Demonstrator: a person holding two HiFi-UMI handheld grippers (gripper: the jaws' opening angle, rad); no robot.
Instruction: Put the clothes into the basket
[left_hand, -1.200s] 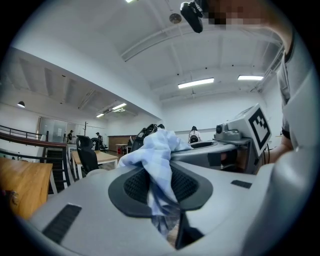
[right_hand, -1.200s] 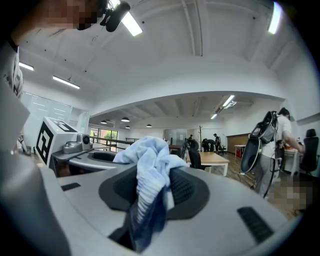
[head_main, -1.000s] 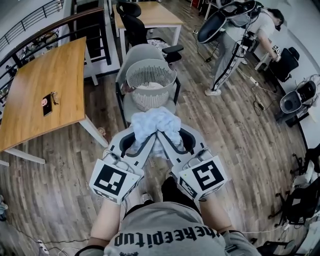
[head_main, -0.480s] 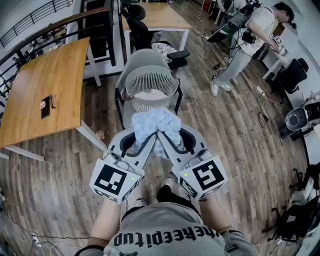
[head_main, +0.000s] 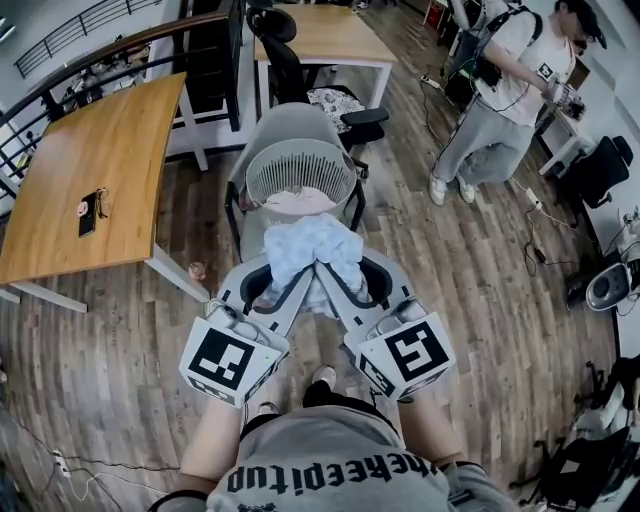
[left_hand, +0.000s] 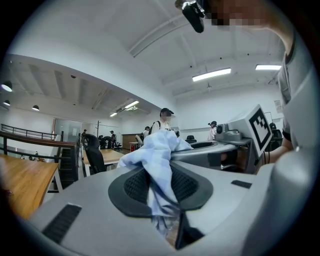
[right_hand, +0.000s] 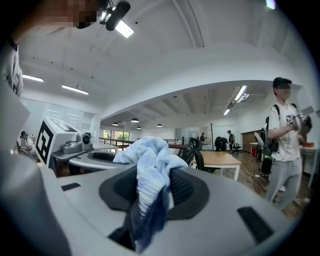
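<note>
I hold both grippers out in front of my chest, pointing level and away from me. My bare forearms spread apart at the elbows while the two tools angle inward, so that their tips meet in a narrow V. The cube with square markers on each tool sits nearest my body, one on either side.

My left gripper (head_main: 297, 280) has its jaws clamped on the light blue garment (head_main: 315, 245). In the left gripper view the cloth (left_hand: 152, 157) is pinched between the dark pads, bunches up above them and trails down through the gap. My right gripper (head_main: 335, 280) is closed on the same garment from the other side. In the right gripper view the fabric (right_hand: 150, 165) is squeezed between that gripper's pads, with a darker fold hanging below.

The crumpled bundle is carried between the two tips, up in the air above the wooden floor (head_main: 470, 270). It is on my side of the white slatted basket (head_main: 270, 182) and not yet in it. The basket stands on the seat of a grey chair (head_main: 290, 118) just ahead of the tips, with pale clothing already inside. A wooden table (head_main: 100, 160) lies off to my left, and a person (head_main: 500, 90) stands well off to the right
</note>
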